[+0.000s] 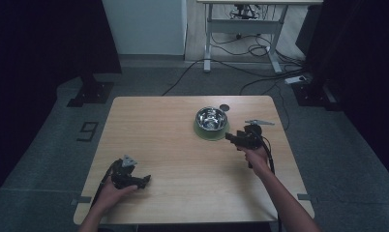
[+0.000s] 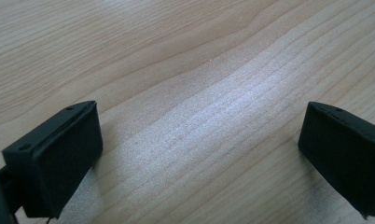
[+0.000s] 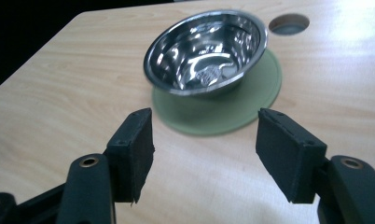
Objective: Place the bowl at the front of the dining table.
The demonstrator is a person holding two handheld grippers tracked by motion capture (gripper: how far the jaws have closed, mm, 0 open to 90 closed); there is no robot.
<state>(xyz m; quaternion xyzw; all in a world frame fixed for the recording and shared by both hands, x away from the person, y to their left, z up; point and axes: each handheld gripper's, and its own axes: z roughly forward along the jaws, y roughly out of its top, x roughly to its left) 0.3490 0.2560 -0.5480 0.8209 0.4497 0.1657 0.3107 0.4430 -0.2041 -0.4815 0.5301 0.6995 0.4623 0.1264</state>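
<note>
My right gripper gapes wide near the shiny steel bowl on its round green mat; my left gripper, equally wide, rests on the pale wooden table.

Shiny round steel bowl seated on flat round green mat, on pale wooden table with round hole.
</note>
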